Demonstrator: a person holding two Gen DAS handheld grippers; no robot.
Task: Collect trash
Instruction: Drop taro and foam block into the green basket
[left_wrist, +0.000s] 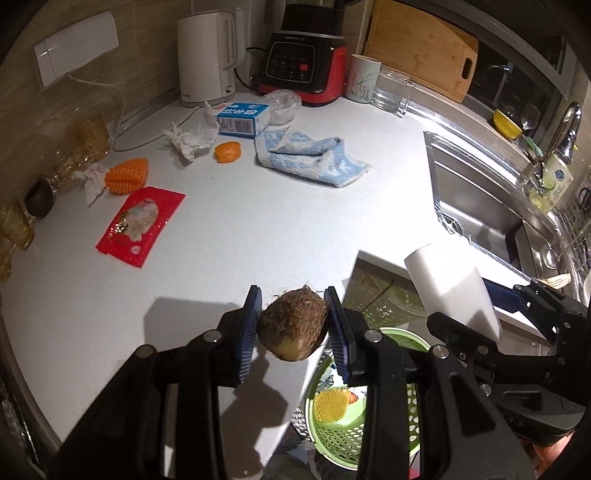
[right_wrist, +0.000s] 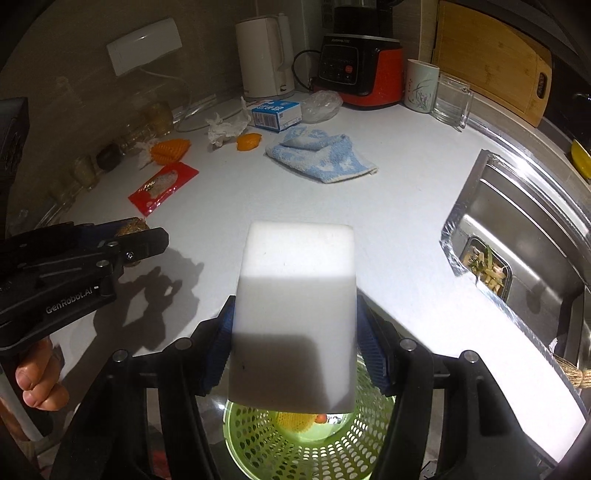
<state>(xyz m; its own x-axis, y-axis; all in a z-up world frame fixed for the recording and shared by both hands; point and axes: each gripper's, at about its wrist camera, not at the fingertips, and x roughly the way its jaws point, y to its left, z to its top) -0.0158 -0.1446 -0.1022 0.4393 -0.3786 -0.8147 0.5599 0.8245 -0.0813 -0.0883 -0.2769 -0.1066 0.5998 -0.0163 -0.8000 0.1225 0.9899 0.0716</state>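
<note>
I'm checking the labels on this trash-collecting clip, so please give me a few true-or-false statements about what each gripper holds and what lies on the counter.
1. The left gripper holds a hairy brown root between its fingers. True.
2. The right gripper is empty. False: a white foam block sits clamped between its fingers.
3. A green perforated basket stands below the counter edge, under the grippers. True.
4. The red snack packet is already in the basket. False: it lies flat on the counter.
5. The blue-and-white cloth hangs over the sink. False: it lies crumpled on the counter.
</note>
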